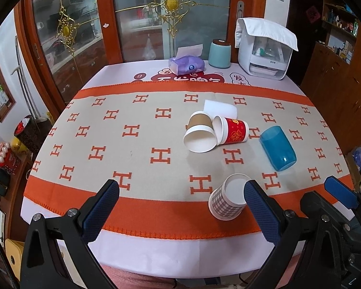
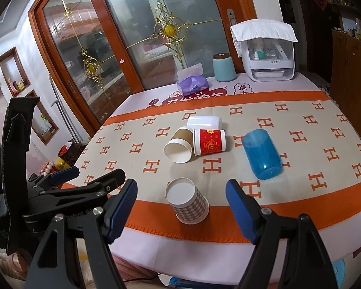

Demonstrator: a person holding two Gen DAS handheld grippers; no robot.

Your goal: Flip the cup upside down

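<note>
- Table (image 1: 156, 248) with a pale lilac cloth, topped by a beige runner with orange H pattern and orange borders (image 1: 137, 149); red-and-white printed graphic on the cloth at the far end.
- Behind the table: orange-brown wooden sliding doors with frosted glass and gold ornaments (image 1: 170, 2); dark wooden shelving at right.
- Far edge of the table: purple tissue pack (image 1: 186, 66), teal cylindrical canister with dark lid (image 1: 219, 53), white countertop appliance with a white cloth draped over it (image 1: 264, 55).
- Checked grey-and-white paper cup (image 2: 187, 201) stands on the near orange border of the runner, rim up and open, long axis roughly vertical; in the right wrist view it sits between the two fingers, touching neither.
- Mid-runner, all lying on their sides: brown-sleeved white paper cup (image 1: 200, 132) with mouth toward the camera, touching the red paper cup with gold print (image 1: 232, 130) whose mouth faces left; plain white cup (image 2: 204, 121) just behind them.
- Translucent blue plastic tumbler (image 1: 278, 148) on its side, to the right, apart from the paper cups, long axis running near-to-far.
- Left gripper (image 1: 181, 192): blue-padded fingers spread wide, nothing held; right finger overlaps the checked cup's rim in view, contact cannot be told.
- Right gripper (image 2: 181, 193): fingers spread wide, nothing held.
</note>
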